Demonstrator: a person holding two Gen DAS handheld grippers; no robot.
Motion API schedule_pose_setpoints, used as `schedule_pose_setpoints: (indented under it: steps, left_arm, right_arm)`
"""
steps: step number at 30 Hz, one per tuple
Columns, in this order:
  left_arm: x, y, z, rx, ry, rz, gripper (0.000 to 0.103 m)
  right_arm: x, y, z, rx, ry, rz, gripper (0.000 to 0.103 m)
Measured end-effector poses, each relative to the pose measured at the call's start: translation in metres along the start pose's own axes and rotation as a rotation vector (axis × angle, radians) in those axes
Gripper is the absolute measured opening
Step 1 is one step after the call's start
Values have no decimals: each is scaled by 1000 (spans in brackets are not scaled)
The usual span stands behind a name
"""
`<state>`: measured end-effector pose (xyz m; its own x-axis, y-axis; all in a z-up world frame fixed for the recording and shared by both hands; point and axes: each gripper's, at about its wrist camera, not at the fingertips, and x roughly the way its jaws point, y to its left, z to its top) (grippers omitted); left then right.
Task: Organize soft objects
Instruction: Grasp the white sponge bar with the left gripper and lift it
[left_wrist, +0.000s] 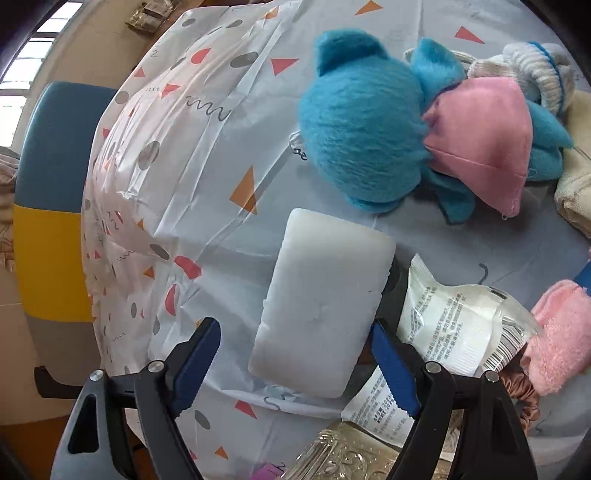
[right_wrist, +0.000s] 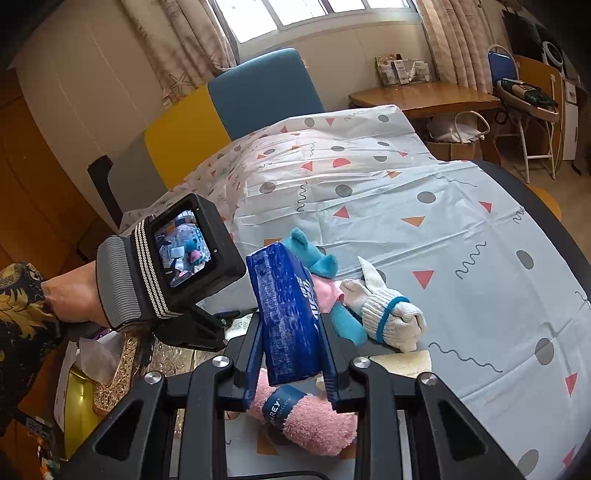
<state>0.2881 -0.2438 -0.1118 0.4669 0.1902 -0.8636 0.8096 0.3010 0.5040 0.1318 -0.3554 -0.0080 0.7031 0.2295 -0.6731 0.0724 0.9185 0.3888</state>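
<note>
A table covered with a pale plastic tablecloth (right_wrist: 424, 206) printed with triangles, grey dots and squiggles fills a room with curtains, a bright window (right_wrist: 314, 14), a wooden desk (right_wrist: 424, 96) and a blue and yellow chair (right_wrist: 229, 110). The left gripper (left_wrist: 295, 363) hangs over a white foam block (left_wrist: 325, 302) lying on the cloth, its jaws spread apart to either side of the block. The right gripper (right_wrist: 290, 373) is clamped on a blue tissue pack (right_wrist: 284, 314) with white lettering too blurred to read. Beneath it lies a rolled pink towel (right_wrist: 310, 421) whose blue band reads "CLOTH". Beside the block sit a blue plush toy (left_wrist: 362, 125), a pink face mask (left_wrist: 484, 144), a knit glove (right_wrist: 388, 314) and a white printed packet (left_wrist: 450, 321) with a barcode.
</note>
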Motion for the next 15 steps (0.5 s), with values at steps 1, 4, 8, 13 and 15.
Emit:
schedule_pose_setpoints:
  steps: [1, 4, 8, 13, 15]
  left_arm:
    - [1, 2, 1, -12, 2, -9, 83]
    - [5, 4, 4, -19, 22, -29, 81]
    - [13, 8, 7, -44, 61, -59, 76]
    - [17, 12, 7, -69, 69, -104, 65]
    - [16, 11, 7, -68, 60, -93, 62]
  right_arm:
    - [0, -1, 0, 4, -1, -1, 27]
    - [1, -2, 0, 11, 1, -6, 27]
    - [0, -3, 0, 11, 2, -10, 27]
    - [0, -3, -1, 11, 6, -19, 27]
    - [1, -3, -1, 6, 8, -23, 27]
